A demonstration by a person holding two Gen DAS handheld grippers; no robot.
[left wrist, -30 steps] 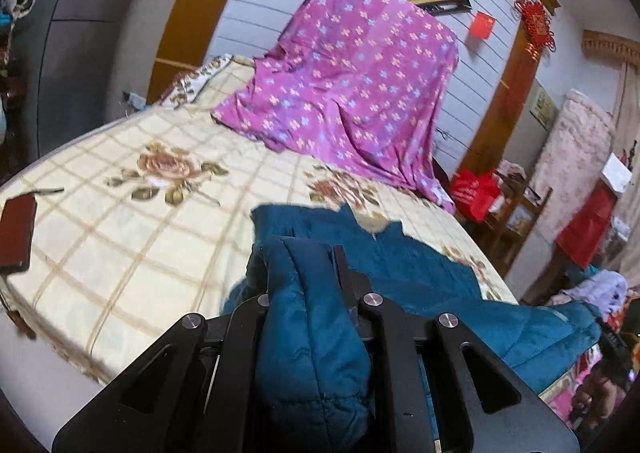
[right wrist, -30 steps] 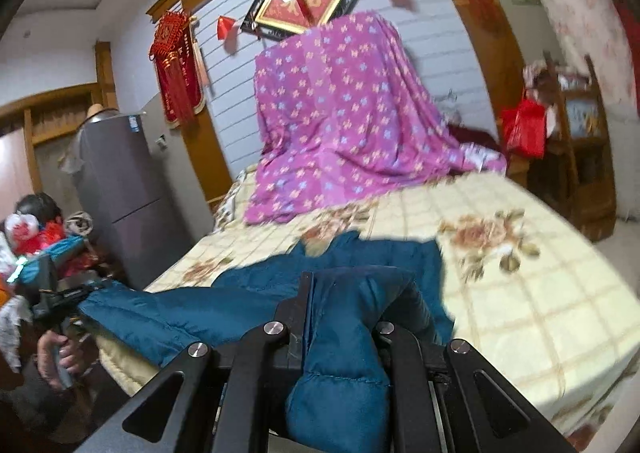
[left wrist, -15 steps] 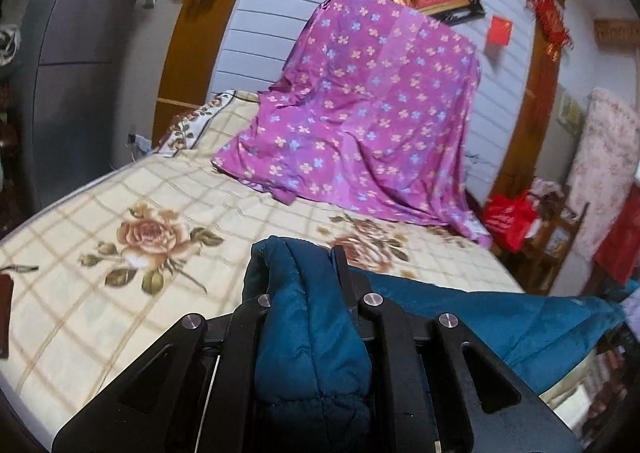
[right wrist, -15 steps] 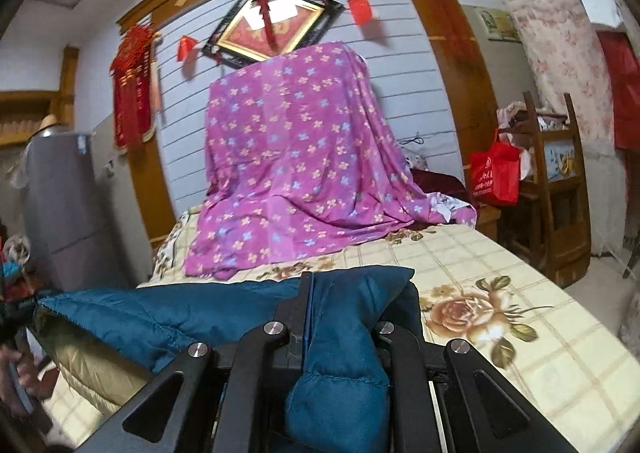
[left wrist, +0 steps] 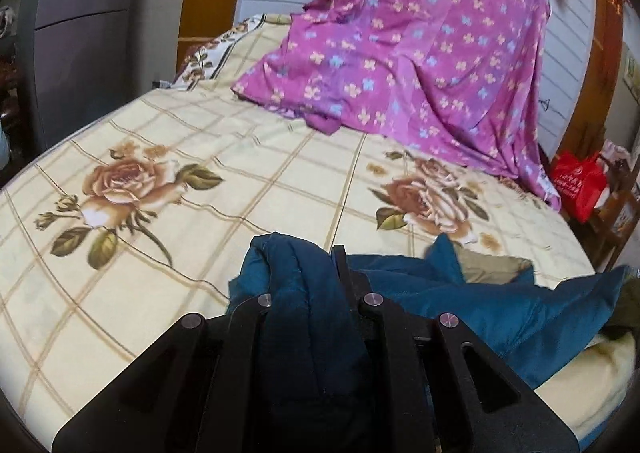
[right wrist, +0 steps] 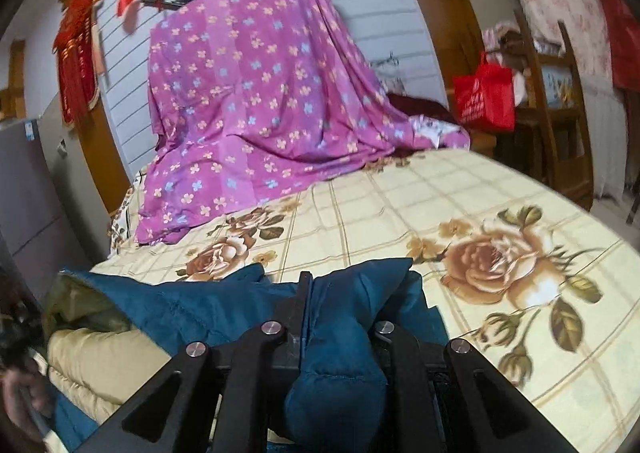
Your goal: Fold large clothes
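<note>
While both point down over the bed (left wrist: 208, 181), your left gripper (left wrist: 316, 293) and right gripper (right wrist: 320, 317) clamp the teal jacket (left wrist: 500, 305), bunched between their fingers.

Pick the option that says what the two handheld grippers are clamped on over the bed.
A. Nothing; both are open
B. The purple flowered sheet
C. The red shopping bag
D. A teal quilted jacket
D: a bunched fold of the teal quilted jacket is pinched in the left gripper and in the right gripper, above the cream rose-print bedspread.
</note>
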